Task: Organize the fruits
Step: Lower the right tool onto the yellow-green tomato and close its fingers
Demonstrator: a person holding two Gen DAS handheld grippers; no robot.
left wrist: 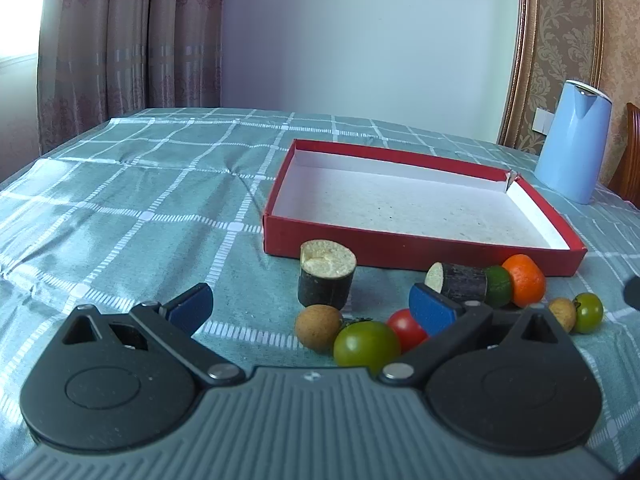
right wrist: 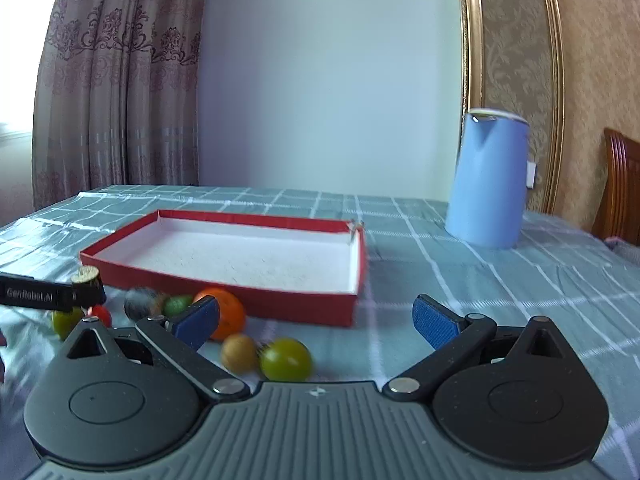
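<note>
A shallow red box [left wrist: 420, 250] with a white inside lies on the checked cloth, nothing in it. In front of it sit an upright sugarcane stub [left wrist: 327, 274], a lying stub [left wrist: 460, 282], a lime [left wrist: 499, 286], an orange [left wrist: 525, 280], a brown longan [left wrist: 319, 328], a green tomato [left wrist: 367, 346] and a red tomato [left wrist: 406, 328]. My left gripper [left wrist: 314, 308] is open just short of these, holding nothing. My right gripper [right wrist: 316, 322] is open too, with a longan [right wrist: 239, 353] and a green tomato [right wrist: 286, 359] low between its fingers. The red box [right wrist: 224, 284] lies beyond them.
A light blue jug [left wrist: 574, 152] stands at the back right of the table, beside the box's far corner. Another longan [left wrist: 563, 312] and small green tomato [left wrist: 588, 312] lie further right. A wooden chair [right wrist: 622, 188] stands at the table's right edge; curtains hang at the left.
</note>
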